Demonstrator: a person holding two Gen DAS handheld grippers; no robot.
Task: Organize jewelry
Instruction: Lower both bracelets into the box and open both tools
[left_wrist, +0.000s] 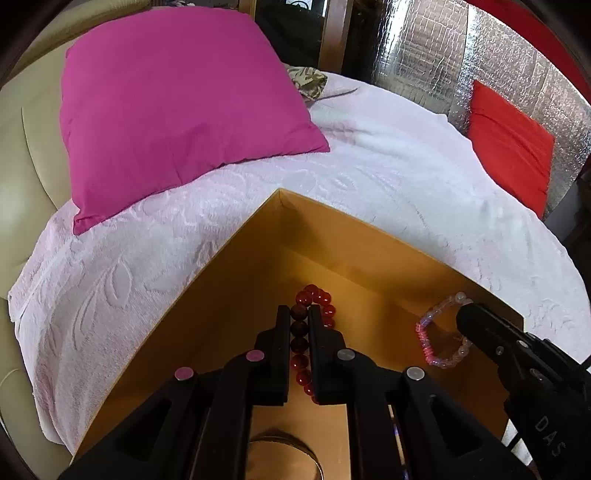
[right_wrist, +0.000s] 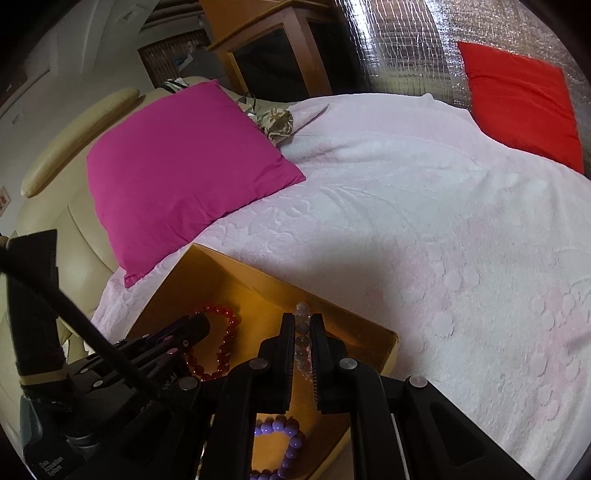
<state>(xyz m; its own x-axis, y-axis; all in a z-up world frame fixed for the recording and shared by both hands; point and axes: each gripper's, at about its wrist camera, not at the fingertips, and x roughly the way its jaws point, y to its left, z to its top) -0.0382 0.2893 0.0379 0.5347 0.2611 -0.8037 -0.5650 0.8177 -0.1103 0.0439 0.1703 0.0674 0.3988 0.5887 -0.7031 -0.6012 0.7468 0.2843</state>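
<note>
Red bead bracelet (left_wrist: 300, 332) clamped in left tool (left_wrist: 299, 314) — clear bracelet (right_wrist: 302, 345) in "DAS"-lettered right tool (right_wrist: 302, 321).

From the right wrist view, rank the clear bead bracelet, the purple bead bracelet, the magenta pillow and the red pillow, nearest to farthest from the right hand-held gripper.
1. Clear bead bracelet: clamped in the right hand-held gripper.
2. Purple bead bracelet: in the box, just beneath.
3. Magenta pillow: far left on the bed.
4. Red pillow: far right corner.
</note>
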